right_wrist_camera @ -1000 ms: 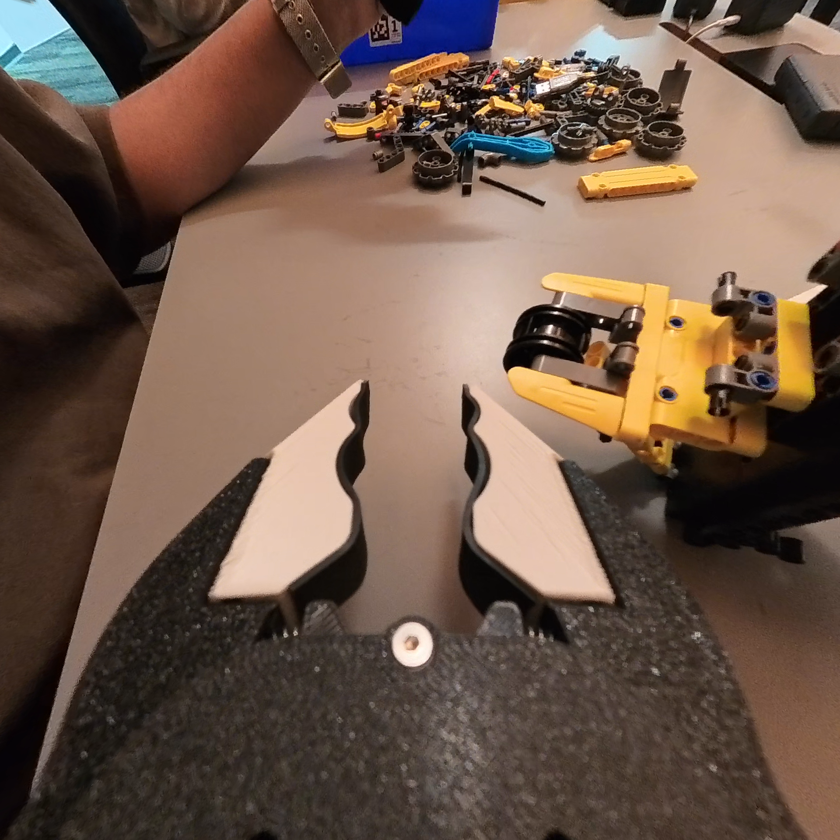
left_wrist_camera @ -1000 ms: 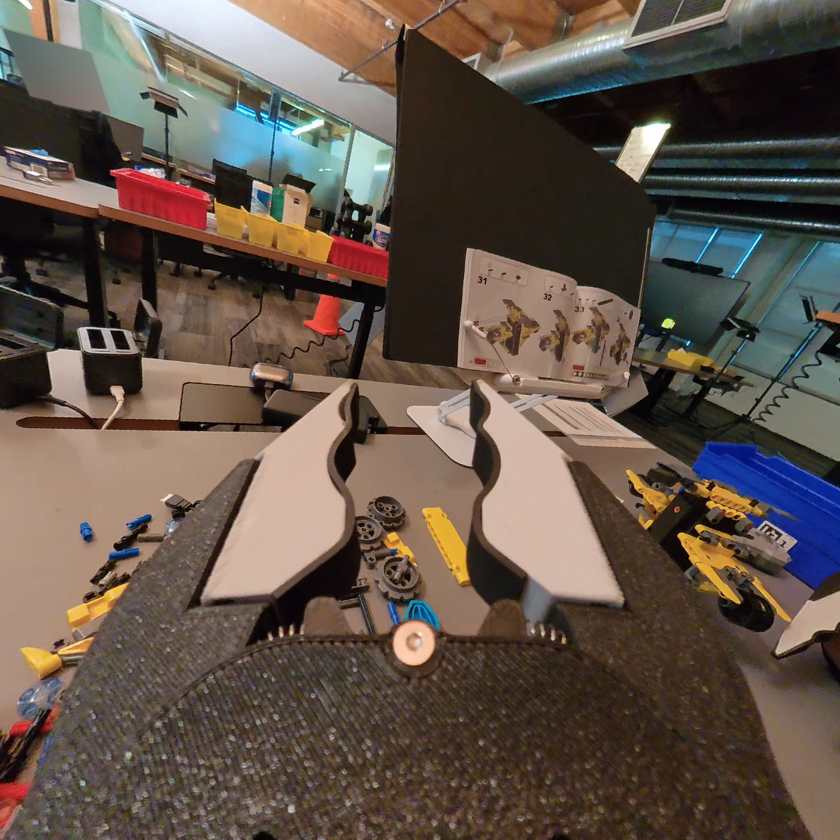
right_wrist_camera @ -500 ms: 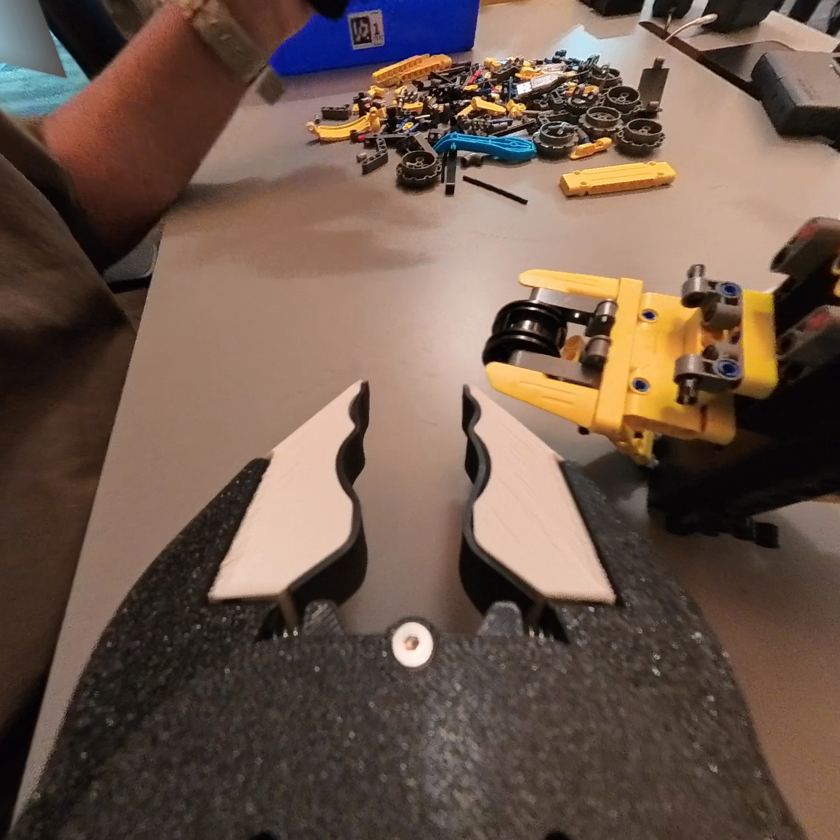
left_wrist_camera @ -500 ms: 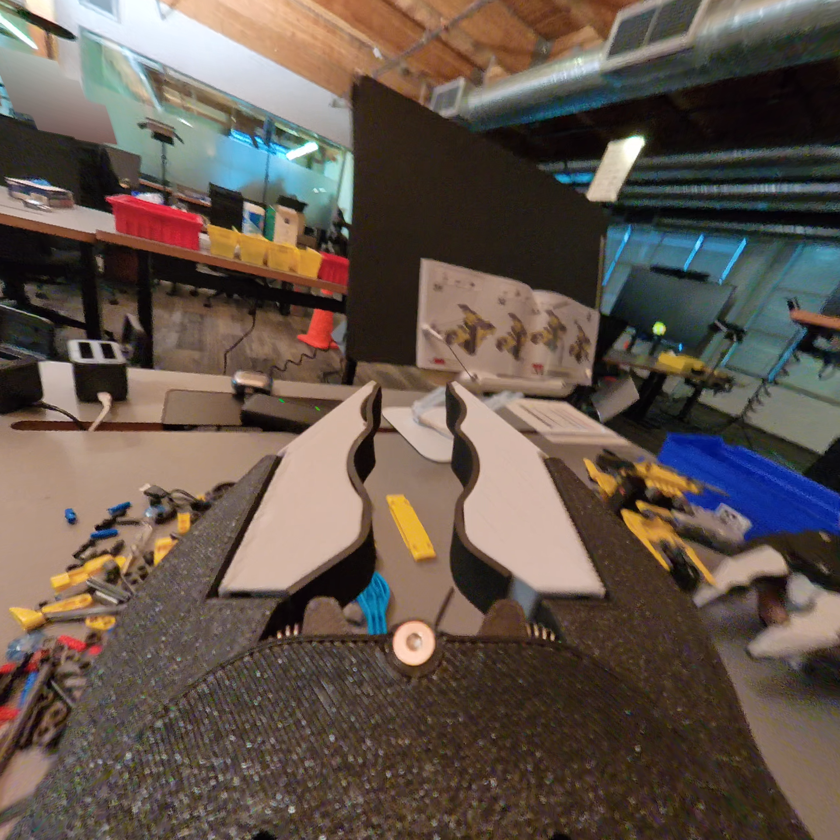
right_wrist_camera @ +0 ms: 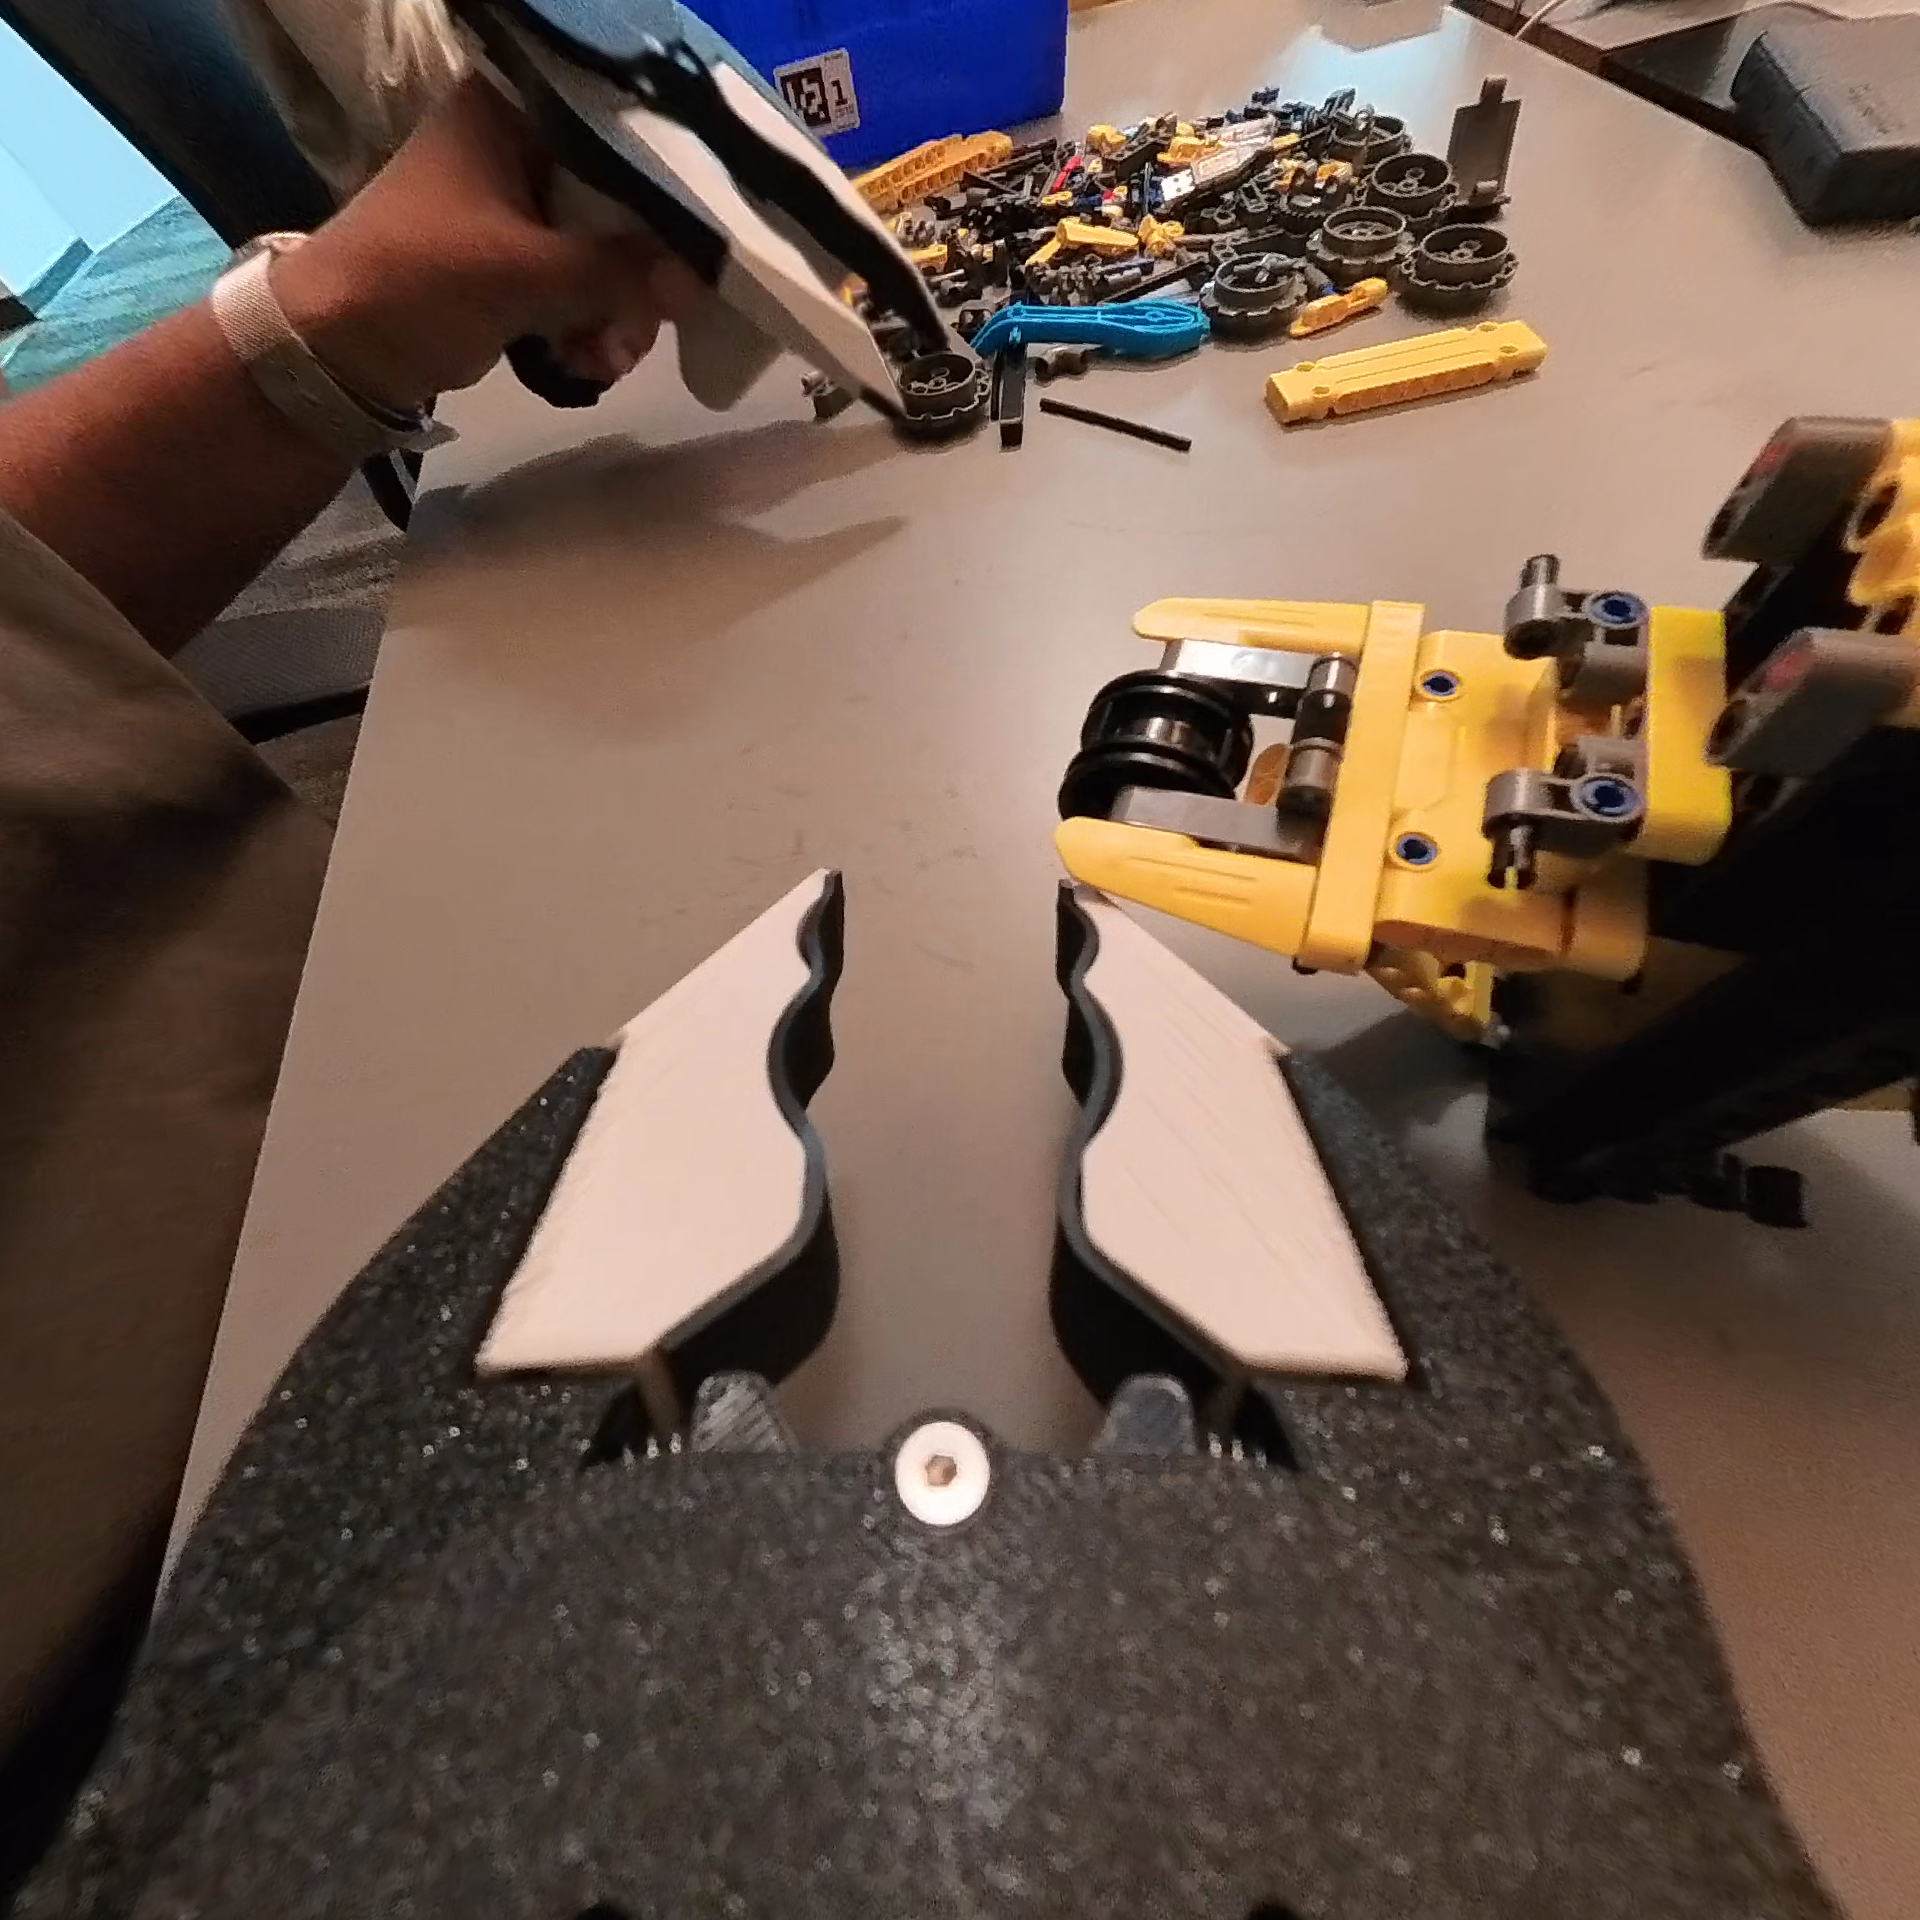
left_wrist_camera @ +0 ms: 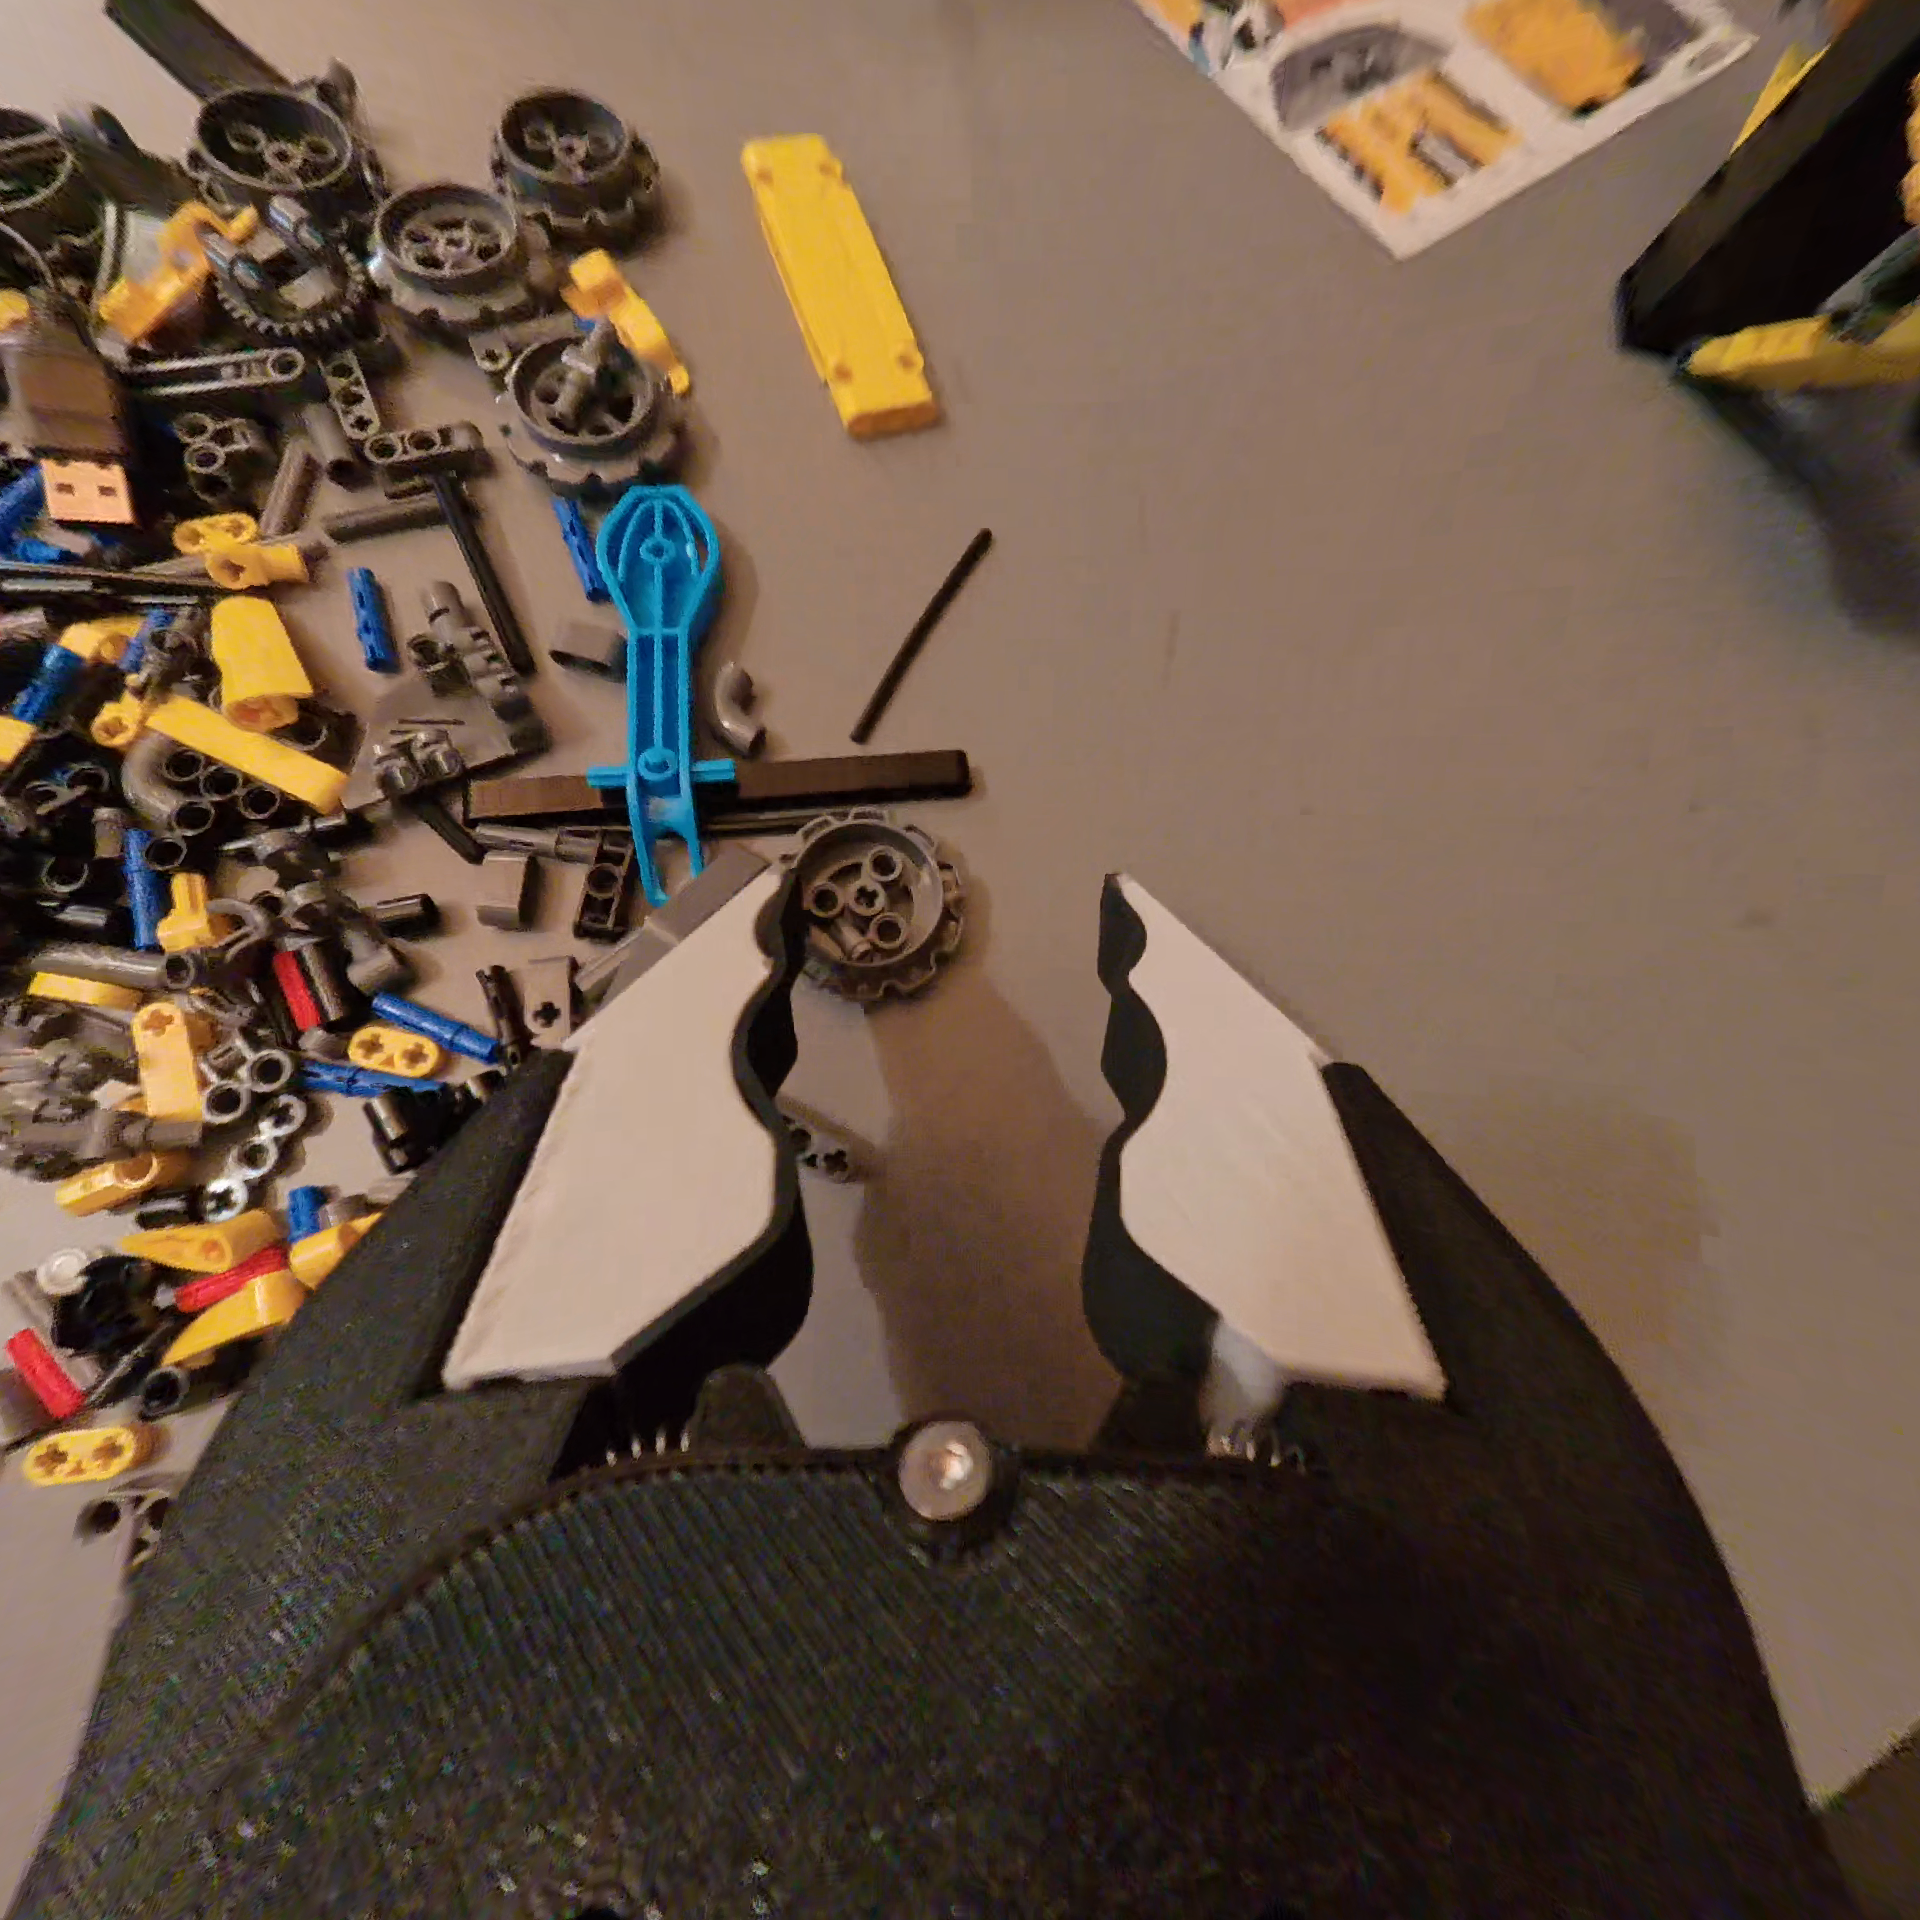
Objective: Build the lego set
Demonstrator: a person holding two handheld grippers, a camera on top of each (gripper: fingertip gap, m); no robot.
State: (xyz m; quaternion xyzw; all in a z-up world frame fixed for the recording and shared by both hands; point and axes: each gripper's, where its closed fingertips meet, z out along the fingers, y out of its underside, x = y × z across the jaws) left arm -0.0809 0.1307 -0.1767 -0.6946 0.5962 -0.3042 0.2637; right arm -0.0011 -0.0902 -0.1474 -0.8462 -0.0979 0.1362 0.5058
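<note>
Both grippers spread, nothing held: left gripper [left_wrist_camera: 940, 894] is tipped down over the grey table [left_wrist_camera: 1351, 675] with its left fingertip touching a dark grey wheel [left_wrist_camera: 878, 904] at the near edge of the loose parts pile [left_wrist_camera: 229, 727], the wheel lying in front of the gap, not clamped. Just past the wheel: a black bar [left_wrist_camera: 831, 777] with a blue tool [left_wrist_camera: 657, 665] across it, a thin black rod [left_wrist_camera: 920, 636], a yellow panel [left_wrist_camera: 836, 286] farther out. Right gripper [right_wrist_camera: 945, 904] sits low over bare table, right fingertip just beside the yellow prong of the half-built yellow and black model [right_wrist_camera: 1455, 810]; blue bin [right_wrist_camera: 935, 62] behind the pile.
</note>
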